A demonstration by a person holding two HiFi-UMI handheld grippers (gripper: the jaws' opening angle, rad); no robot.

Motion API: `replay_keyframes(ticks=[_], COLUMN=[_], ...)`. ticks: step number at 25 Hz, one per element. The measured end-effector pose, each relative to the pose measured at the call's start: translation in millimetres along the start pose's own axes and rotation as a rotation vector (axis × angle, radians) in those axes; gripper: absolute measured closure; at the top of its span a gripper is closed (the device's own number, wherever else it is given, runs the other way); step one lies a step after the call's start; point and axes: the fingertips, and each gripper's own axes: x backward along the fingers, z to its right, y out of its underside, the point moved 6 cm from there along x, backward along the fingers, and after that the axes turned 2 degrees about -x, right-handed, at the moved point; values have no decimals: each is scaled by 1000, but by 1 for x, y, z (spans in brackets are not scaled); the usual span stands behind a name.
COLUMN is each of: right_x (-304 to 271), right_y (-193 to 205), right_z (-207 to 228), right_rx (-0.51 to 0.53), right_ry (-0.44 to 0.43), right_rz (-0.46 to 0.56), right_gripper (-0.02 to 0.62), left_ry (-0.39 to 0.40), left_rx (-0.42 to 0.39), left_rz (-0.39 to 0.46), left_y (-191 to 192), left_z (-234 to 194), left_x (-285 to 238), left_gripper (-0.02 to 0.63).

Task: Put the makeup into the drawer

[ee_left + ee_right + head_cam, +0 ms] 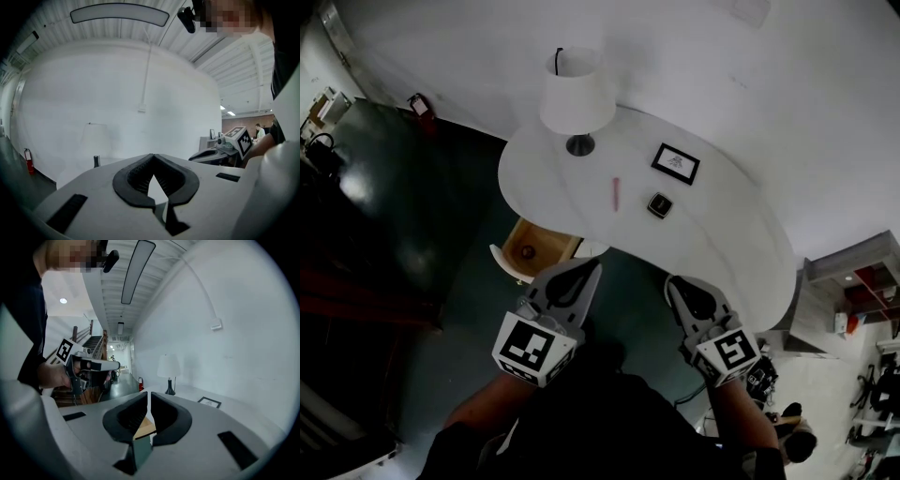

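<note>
White curved table (741, 244), white wall. Drawer (555, 246) stands open at front edge. Pink makeup stick (616, 193) and dark compact (660, 205) lie on tabletop. Your left gripper (592, 267) and right gripper (673, 280) are both clenched, empty, short of table. Step: approach. Next, likely: open jaws, reach stick.

White wall (722, 56), dark glossy floor (412, 206)
</note>
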Motion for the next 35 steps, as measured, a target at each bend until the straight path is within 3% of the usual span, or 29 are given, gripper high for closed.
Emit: replay_keyframes(ticks=[13,19,35], right_x=[-103,-143,-250], right_y=[-9,5,65], right_z=[40,60,103], right_rx=[-27,-32,2], right_ry=[10,-56,-185], right_rz=[-121,-200,-463], right_gripper=[563,557,449], left_ry=[18,-9,-132], left_rx=[11,46,104], left_rz=[5,10,12], left_y=[3,8,28], left_z=[-78,-95,-125], left_x=[-30,-46,-64], left_gripper=[595,595,595])
